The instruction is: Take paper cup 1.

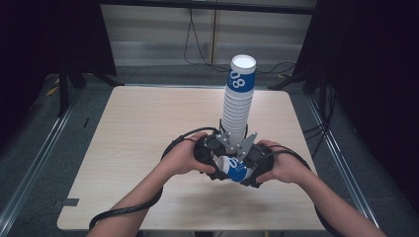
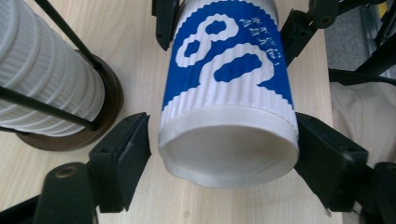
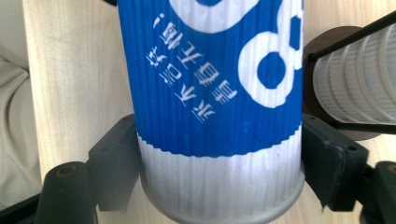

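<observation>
Near the tabletop's (image 1: 148, 123) front edge, a light, crushable ripple-wall paper cup (image 1: 235, 169) lay sideways, left gripper (image 2: 224, 154) clamped at its rim, right gripper (image 3: 219, 163) gripping its base; stiffer ends suited holding.

High overhead; gripper cams close.

Blue-and-white cup (image 3: 215, 102) — clamped in right gripper (image 3: 219, 172)
</observation>
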Motion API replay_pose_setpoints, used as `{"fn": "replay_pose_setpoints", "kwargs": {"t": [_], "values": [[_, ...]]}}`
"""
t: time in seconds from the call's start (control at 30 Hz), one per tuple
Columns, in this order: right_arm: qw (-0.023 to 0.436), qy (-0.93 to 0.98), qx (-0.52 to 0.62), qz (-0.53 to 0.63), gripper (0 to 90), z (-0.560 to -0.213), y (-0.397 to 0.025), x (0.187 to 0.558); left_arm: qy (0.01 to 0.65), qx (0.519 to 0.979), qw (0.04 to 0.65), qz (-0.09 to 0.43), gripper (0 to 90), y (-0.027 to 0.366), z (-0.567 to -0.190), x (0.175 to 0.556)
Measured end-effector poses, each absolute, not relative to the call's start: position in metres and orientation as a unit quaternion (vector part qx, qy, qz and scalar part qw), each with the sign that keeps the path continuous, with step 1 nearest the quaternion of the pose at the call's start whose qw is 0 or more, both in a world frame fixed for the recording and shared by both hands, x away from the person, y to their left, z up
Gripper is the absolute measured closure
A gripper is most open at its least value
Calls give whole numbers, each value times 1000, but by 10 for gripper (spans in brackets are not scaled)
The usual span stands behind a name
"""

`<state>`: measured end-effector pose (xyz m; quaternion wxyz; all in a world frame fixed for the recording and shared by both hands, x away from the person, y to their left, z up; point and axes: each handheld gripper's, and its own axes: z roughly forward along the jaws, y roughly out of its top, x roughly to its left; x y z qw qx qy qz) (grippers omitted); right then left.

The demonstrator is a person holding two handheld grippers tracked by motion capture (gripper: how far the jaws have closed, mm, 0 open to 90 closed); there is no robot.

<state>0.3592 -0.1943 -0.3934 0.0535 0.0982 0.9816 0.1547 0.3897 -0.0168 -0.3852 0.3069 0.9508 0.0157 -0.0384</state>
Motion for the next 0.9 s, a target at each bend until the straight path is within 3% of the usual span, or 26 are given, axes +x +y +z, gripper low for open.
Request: {"fn": "replay_pose_setpoints", "kwargs": {"t": [0.07,0.63,0.9], "values": [[53,982,96,153,215,-394,-194,359,12,951,306,-47,282,-18,-387,389],[57,984,77,153,211,-393,-191,358,15,958,282,-47,298,-17,-392,387],[53,977,87,186,159,-395,-194,357,16,951,304,-59,296,-8,-389,389]]}}
